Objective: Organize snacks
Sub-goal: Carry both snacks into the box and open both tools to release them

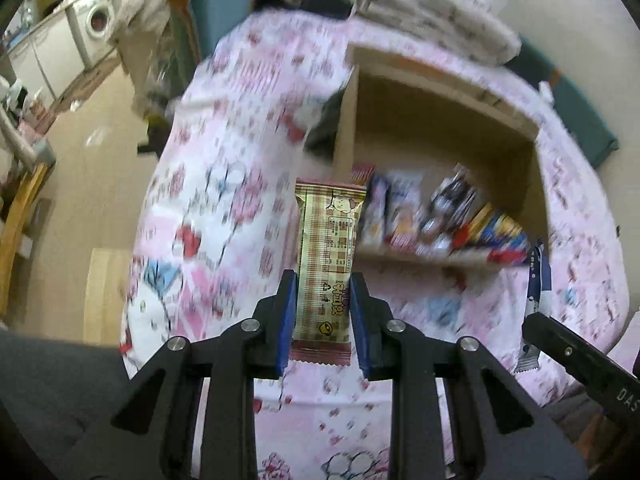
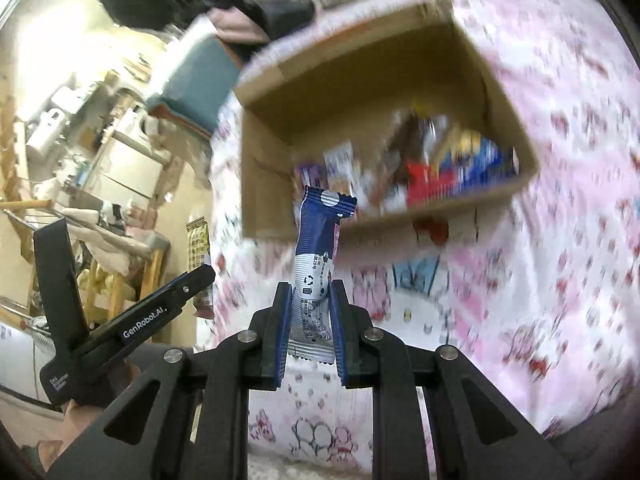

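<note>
My left gripper point(image 1: 323, 280) is shut on a gold checkered snack bar point(image 1: 326, 256) and holds it upright above the pink bedsheet, just left of an open cardboard box point(image 1: 440, 120). My right gripper point(image 2: 309, 288) is shut on a blue and white snack bar point(image 2: 316, 256) and holds it in front of the same box point(image 2: 360, 80). The box holds several wrapped snacks point(image 1: 440, 216), also shown in the right wrist view point(image 2: 440, 168). The blue bar also shows at the right of the left wrist view point(image 1: 536, 280). The gold bar shows at the left of the right wrist view point(image 2: 199, 248).
The box stands on a bed with a pink cartoon-print sheet point(image 1: 224, 208). Piled bedding point(image 1: 432, 12) and a teal cushion point(image 1: 216, 4) lie behind it. A washing machine point(image 1: 96, 20) and cabinets stand at far left. A wooden stool point(image 1: 106, 292) stands beside the bed.
</note>
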